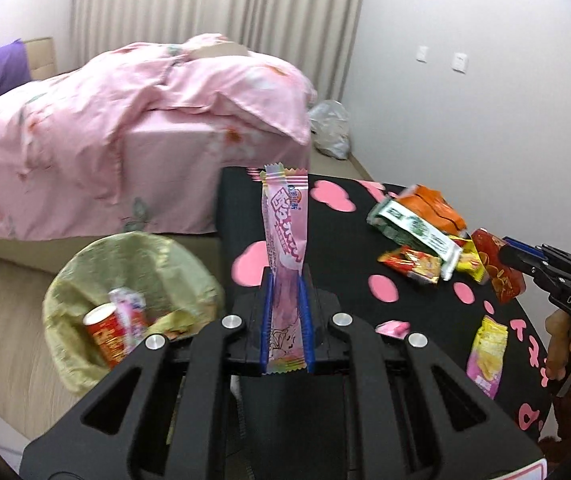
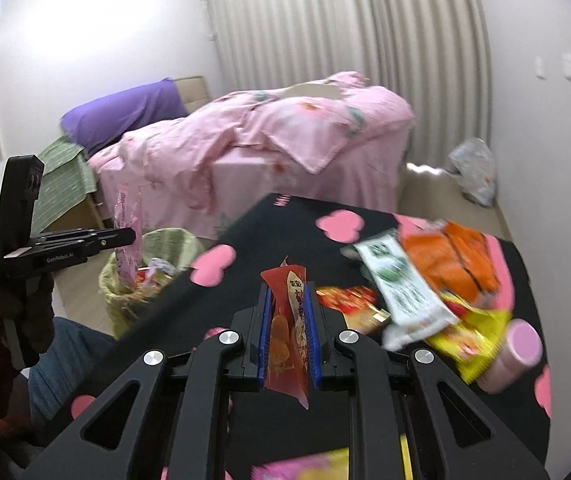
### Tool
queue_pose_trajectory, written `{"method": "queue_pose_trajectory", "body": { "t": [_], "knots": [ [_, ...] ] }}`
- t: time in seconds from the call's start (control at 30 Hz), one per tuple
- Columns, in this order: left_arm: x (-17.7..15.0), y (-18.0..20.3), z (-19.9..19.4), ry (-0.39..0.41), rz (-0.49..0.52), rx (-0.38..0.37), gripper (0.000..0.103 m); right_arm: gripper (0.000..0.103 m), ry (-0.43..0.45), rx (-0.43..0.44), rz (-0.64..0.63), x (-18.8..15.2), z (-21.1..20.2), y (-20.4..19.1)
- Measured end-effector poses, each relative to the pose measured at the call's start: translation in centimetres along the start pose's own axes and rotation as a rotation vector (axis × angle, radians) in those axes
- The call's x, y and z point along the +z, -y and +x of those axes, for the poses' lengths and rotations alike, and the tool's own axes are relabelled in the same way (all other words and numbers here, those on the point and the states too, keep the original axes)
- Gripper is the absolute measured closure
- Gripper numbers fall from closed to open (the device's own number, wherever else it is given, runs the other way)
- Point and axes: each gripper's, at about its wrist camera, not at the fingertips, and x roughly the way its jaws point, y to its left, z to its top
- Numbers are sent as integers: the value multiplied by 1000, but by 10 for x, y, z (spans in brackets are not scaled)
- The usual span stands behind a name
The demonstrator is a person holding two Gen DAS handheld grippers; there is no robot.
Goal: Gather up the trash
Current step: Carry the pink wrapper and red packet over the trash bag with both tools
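My left gripper [image 1: 286, 280] is shut on a long pink wrapper [image 1: 285, 224] that stands upright between the fingers, just right of the trash bin [image 1: 133, 276]. The bin has a yellow-green liner and holds a red cup and wrappers; it also shows in the right wrist view [image 2: 153, 276]. My right gripper [image 2: 288, 300] is shut on a red snack wrapper [image 2: 287, 332] above the black table [image 2: 269, 232]. The left gripper [image 2: 125, 236] with the pink wrapper [image 2: 127, 216] hangs above the bin. The right gripper [image 1: 503, 252] holds the red wrapper [image 1: 499, 276].
Loose wrappers lie on the table: orange [image 2: 457, 264], green-white [image 2: 401, 288], yellow [image 2: 473, 332], red [image 2: 345, 300] and a pink-yellow pack [image 1: 487, 356]. A pink cup [image 2: 513, 352] lies at the table's right edge. A bed with pink bedding [image 1: 125, 132] stands behind.
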Motion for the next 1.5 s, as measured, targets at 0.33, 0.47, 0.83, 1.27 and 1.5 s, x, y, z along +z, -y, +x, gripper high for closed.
{"method": "queue_pose_trajectory", "body": {
  "t": [0.33, 0.47, 0.83, 1.27, 1.5],
  "knots": [
    [-24, -83, -23, 50, -170, 164, 91, 87, -27, 179, -88, 56, 66, -71],
    [-40, -129, -15, 21, -301, 204, 91, 87, -86, 290, -85, 73, 114, -101],
    [-57, -168, 25, -43, -392, 189, 82, 84, -270, 387, -118, 76, 247, -165],
    [-51, -190, 1, 67, -501, 266, 49, 37, -316, 452, -100, 66, 267, -157],
    [-42, -183, -23, 117, -481, 303, 44, 31, -236, 458, -106, 76, 256, -157]
  ]
}}
